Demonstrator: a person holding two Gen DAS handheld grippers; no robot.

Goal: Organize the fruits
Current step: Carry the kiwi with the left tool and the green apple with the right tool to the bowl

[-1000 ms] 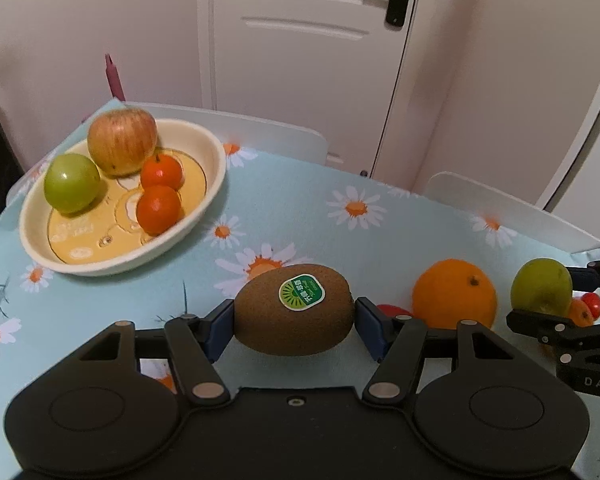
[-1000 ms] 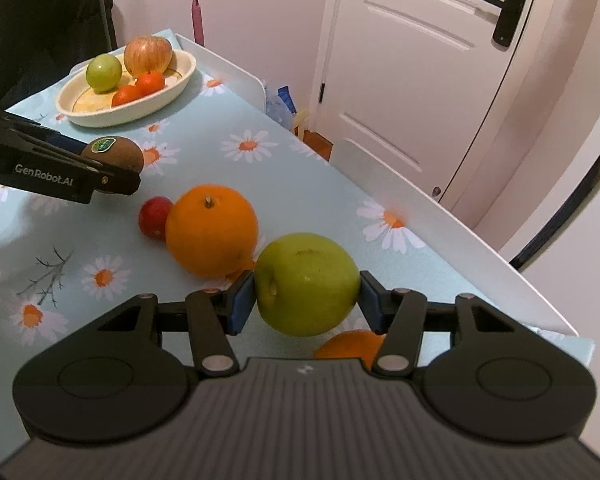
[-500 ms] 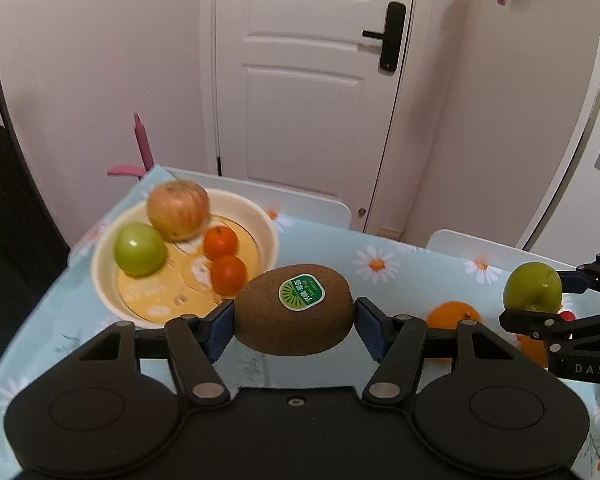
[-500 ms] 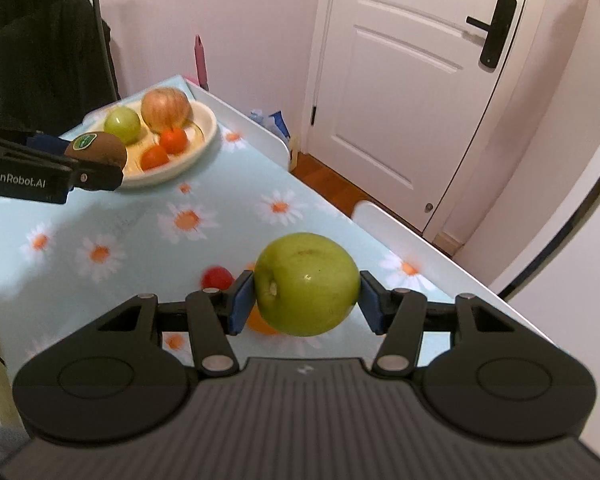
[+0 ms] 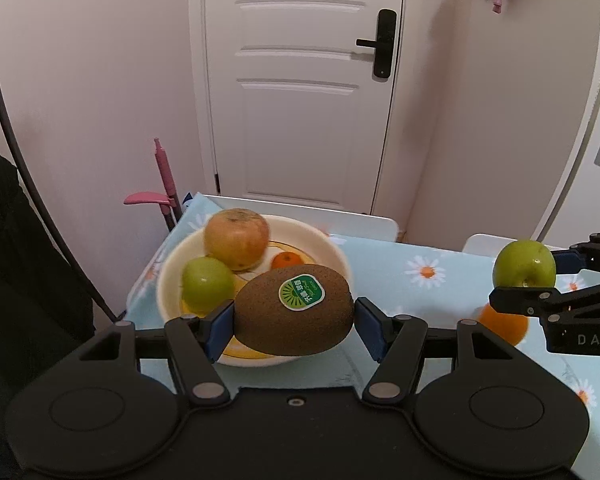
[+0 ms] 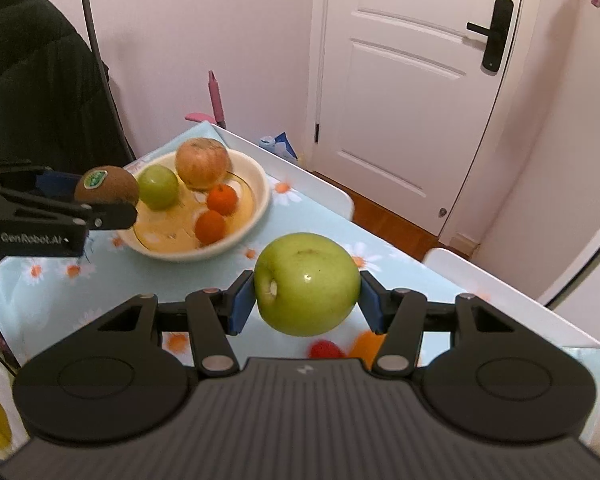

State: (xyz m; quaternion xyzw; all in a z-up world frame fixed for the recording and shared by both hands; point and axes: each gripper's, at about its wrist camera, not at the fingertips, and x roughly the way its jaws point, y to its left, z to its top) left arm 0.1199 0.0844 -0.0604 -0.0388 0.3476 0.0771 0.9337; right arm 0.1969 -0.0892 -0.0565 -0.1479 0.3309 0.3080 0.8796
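My left gripper (image 5: 294, 322) is shut on a brown kiwi (image 5: 296, 314) with a green sticker, held above the near rim of the cream bowl (image 5: 332, 246). The bowl holds a red-yellow apple (image 5: 236, 238), a small green apple (image 5: 207, 284) and tangerines (image 5: 286, 258). My right gripper (image 6: 306, 300) is shut on a large green apple (image 6: 307, 283), held in the air over the table, right of the bowl (image 6: 258, 208). The kiwi (image 6: 106, 188) and left gripper (image 6: 108, 202) show at the bowl's left edge in the right wrist view. The right gripper (image 5: 524, 276) with its apple (image 5: 525, 265) shows at the right of the left wrist view.
An orange (image 5: 502, 324) lies on the daisy tablecloth (image 5: 412, 288) below the right gripper; it and a small red fruit (image 6: 326, 349) show under the apple in the right wrist view. White chair backs (image 6: 312, 184) border the table's far side. A dark coat (image 6: 32, 92) hangs at left.
Both grippers have risen and moved left toward the bowl with their fruits. The kiwi now hangs over the bowl's near rim; the green apple is closer to the bowl.
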